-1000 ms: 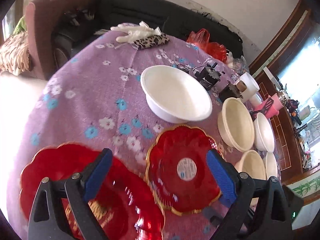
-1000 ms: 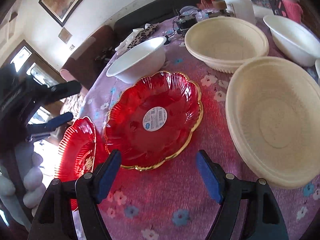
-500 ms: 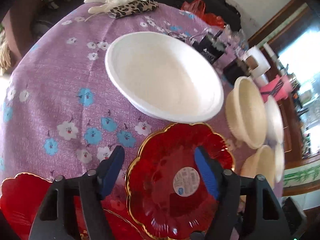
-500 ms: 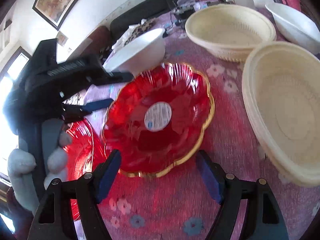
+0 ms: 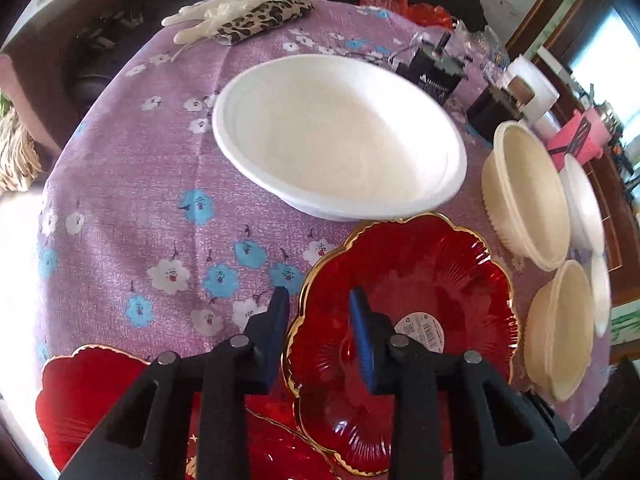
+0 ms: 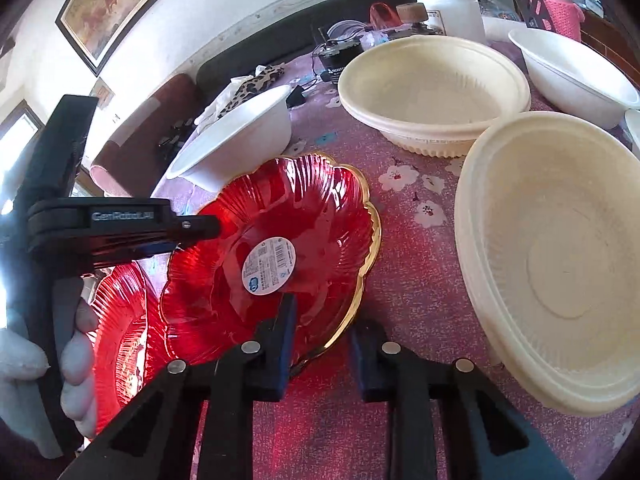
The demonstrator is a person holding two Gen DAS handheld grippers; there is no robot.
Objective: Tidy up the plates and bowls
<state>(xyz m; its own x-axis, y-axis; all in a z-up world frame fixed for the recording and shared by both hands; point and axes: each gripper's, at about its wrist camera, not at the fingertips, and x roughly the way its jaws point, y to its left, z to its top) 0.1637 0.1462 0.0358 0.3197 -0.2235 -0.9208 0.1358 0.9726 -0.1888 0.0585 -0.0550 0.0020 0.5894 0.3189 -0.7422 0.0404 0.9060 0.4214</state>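
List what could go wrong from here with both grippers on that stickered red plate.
1. Both the left gripper and right gripper straddle opposite edges of the red plate; uneven pulling could twist it loose.
2. Lifted, its far rim may knock the white bowl beside it.
3. It overlaps a second red plate, which may get dragged.

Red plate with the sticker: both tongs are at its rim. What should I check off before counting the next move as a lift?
1. Left tongs straddle the stickered red plate rim: ok.
2. Right tongs straddle the rim on their side: ok.
3. Both tongs clamped on the rim: not ok, a gap shows beside the rim in each.
4. Plate free of the second red plate: cannot tell, their edges overlap in view.
5. Plate apart from the white bowl: cannot tell, the rims look very close.
6. Plate apart from the nearest cream bowl: ok, cloth shows between.
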